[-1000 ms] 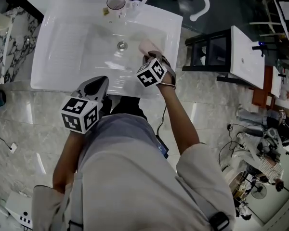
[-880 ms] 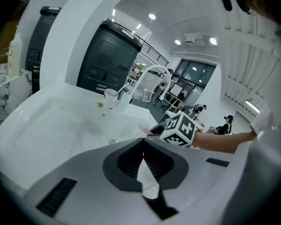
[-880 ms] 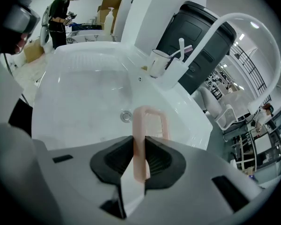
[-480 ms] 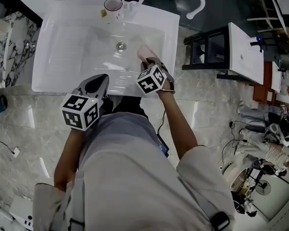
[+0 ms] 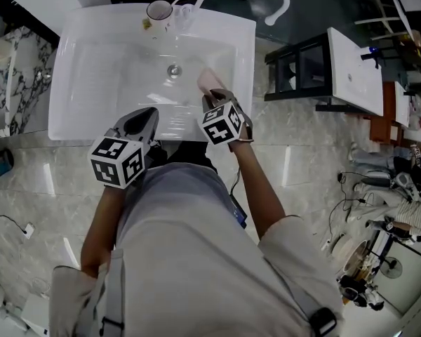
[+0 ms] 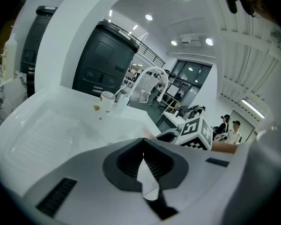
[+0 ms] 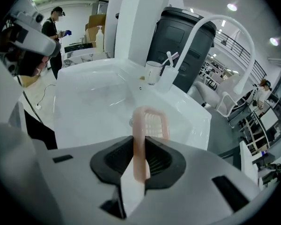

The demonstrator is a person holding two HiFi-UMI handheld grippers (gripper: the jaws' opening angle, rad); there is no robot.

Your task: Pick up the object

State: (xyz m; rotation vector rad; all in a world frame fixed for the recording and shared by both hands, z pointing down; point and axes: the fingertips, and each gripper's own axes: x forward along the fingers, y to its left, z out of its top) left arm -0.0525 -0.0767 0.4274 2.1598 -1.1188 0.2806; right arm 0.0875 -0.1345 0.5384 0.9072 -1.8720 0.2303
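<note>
Marbled floor surrounds a white sink (image 5: pixel 70 111) in the head view, with the person standing at its near edge. The left gripper (image 5: pixel 142 122) hangs over the sink's front rim. The right gripper (image 5: pixel 215 98) reaches over the basin's right side, and a pink dish (image 5: pixel 208 80) sticks out past its tips, right of the drain (image 5: pixel 173 69). A cup (image 5: pixel 158 10) stands on the far rim.

From the left gripper view, the left gripper (image 6: pixel 143 150) has its jaws pressed together with nothing between them. Beyond lie the basin (image 6: pixel 56 125), the cup (image 6: pixel 107 100) and a black bin (image 6: pixel 105 60). The right gripper's cube (image 6: pixel 195 131) shows to the right, with two people (image 6: pixel 229 129) far behind.

From the right gripper view, the right gripper (image 7: pixel 139 145) is clamped on the dish (image 7: pixel 153 122). Its jaws pinch the left rim, so the slatted dish stands on edge above the basin (image 7: pixel 89 111). The cup (image 7: pixel 153 72) holds a toothbrush (image 7: pixel 169 57) on the far rim beside a white faucet (image 7: pixel 227 28). The bin (image 7: pixel 185 36) stands behind, and a person (image 7: pixel 54 25) is at far left.
</note>
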